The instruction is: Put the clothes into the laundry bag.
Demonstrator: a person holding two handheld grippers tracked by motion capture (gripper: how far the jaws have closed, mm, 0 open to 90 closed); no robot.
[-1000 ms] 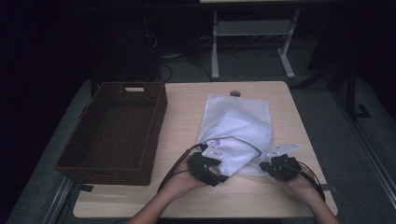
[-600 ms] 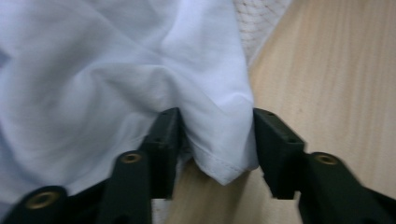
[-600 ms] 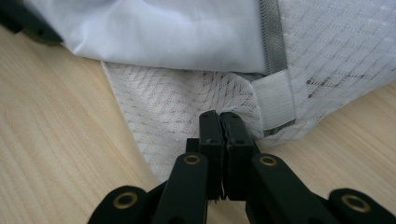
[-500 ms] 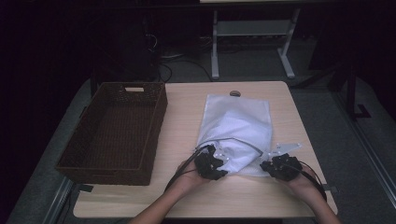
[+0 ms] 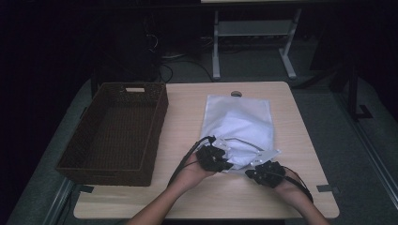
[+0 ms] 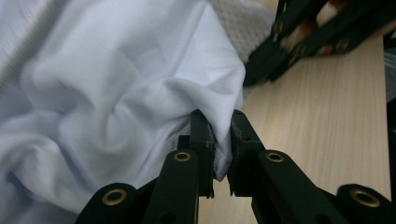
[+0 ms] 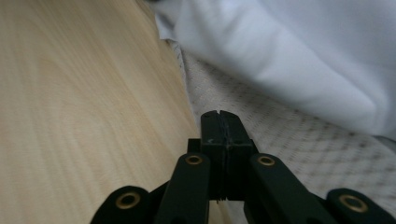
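A white cloth (image 5: 239, 124) lies over a white mesh bag (image 5: 268, 154) on the wooden table (image 5: 183, 112). My left gripper (image 5: 226, 165) is at the cloth's near edge. In the left gripper view its jaws (image 6: 222, 123) have just been closing and now pinch a fold of the white cloth (image 6: 116, 93). My right gripper (image 5: 253, 171) sits at the bag's near right corner. Its jaws (image 7: 220, 122) have closed flush together at the edge of the mesh bag (image 7: 280, 140). I cannot tell whether any mesh is caught between them.
A dark wicker basket (image 5: 159, 117) stands on the left half of the table. A small round grommet (image 5: 236, 93) sits at the table's far edge. Bare wood lies between the basket and the cloth and along the near edge.
My left gripper moved right onto the cloth's near edge and closed on a fold. My right gripper shifted left toward it along the bag's corner.
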